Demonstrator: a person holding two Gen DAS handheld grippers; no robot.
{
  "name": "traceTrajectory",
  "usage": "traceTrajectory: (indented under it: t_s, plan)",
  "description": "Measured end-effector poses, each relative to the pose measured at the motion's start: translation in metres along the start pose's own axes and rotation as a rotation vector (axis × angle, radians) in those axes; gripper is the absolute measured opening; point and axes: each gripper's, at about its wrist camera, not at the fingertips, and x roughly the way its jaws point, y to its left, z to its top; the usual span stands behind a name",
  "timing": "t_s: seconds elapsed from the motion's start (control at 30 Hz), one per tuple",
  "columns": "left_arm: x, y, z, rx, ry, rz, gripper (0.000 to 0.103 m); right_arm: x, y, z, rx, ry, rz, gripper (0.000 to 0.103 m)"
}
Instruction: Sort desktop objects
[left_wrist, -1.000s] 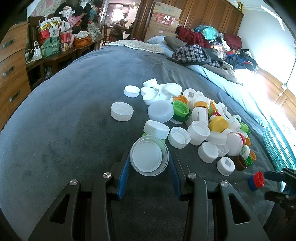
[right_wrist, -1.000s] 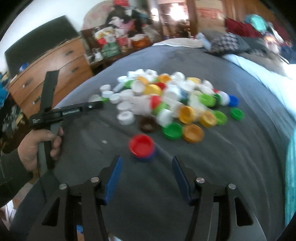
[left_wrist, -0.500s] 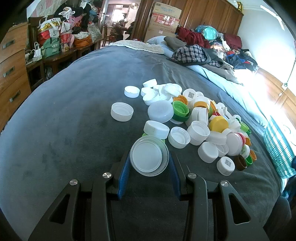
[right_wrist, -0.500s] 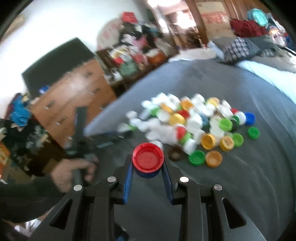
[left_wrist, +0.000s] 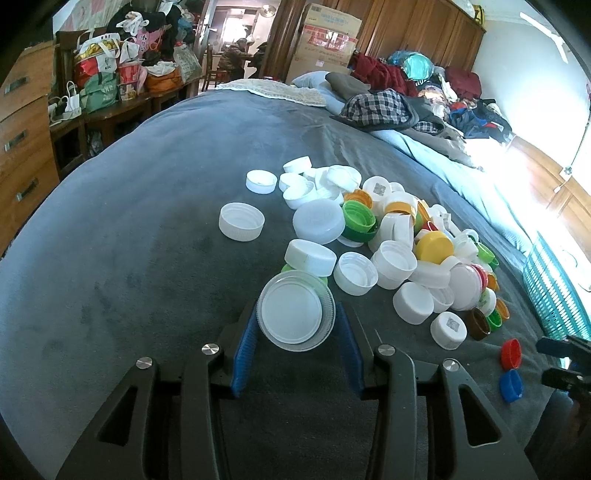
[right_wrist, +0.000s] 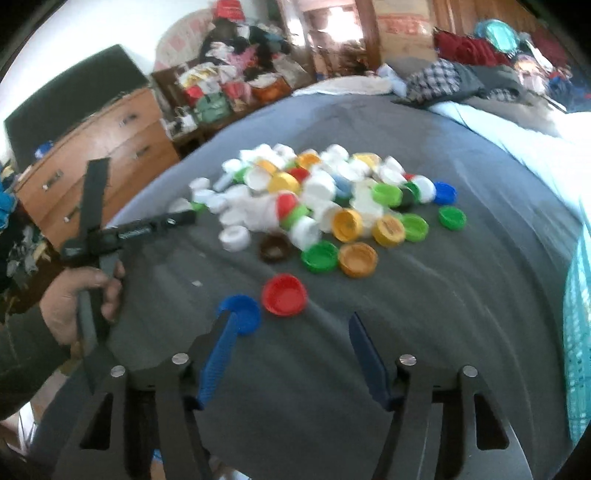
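Note:
My left gripper (left_wrist: 297, 328) is shut on a wide white lid (left_wrist: 291, 310), held just above the grey bedcover; its jaws are starting to open, and the blue pads still touch the lid's rim. My right gripper (right_wrist: 290, 321) is open and its jaws are still opening, with nothing between them. A red cap (right_wrist: 284, 294) and a blue cap (right_wrist: 240, 314) lie side by side on the cover just ahead of its fingertips, the blue one by the left finger. The left wrist view shows the same red cap (left_wrist: 511, 353), blue cap (left_wrist: 511, 385) and right gripper (left_wrist: 557, 362) at its right edge.
A heap of white, green, yellow and red caps (left_wrist: 388, 240) covers the middle of the bed (left_wrist: 147, 221). A teal basket (left_wrist: 554, 291) stands at the right edge. Clothes (left_wrist: 388, 103) are piled at the far end. A wooden dresser (right_wrist: 92, 166) and a hand (right_wrist: 81, 295) are on the left.
Half a second ago my right gripper held the red cap stacked on the blue one. It has let go, and both caps now lie apart on the cover. The left gripper kept still.

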Motion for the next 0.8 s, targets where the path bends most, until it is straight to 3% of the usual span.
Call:
traceTrajectory:
  t_s: [0.13,0.3,0.5,0.67,0.8]
  plan:
    - [0.0,-0.001,0.0,-0.002,0.0,0.0,0.037,0.006,0.0,0.007,-0.005,-0.005,0.006,0.067]
    - [0.0,-0.001,0.0,-0.011,0.0,-0.011,0.038,0.029,0.016,0.015,-0.154,0.038,-0.07,0.046]
    - [0.001,0.0,0.0,-0.016,-0.002,-0.019,0.039,0.017,0.022,0.008,-0.269,0.009,-0.124,0.045]
    - [0.002,-0.001,0.0,-0.024,0.001,-0.033,0.04,0.029,0.029,-0.004,-0.348,0.042,-0.113,0.045]
    - [0.002,-0.001,0.001,-0.025,0.003,-0.032,0.04,0.041,0.036,0.004,-0.36,0.016,-0.104,0.045]
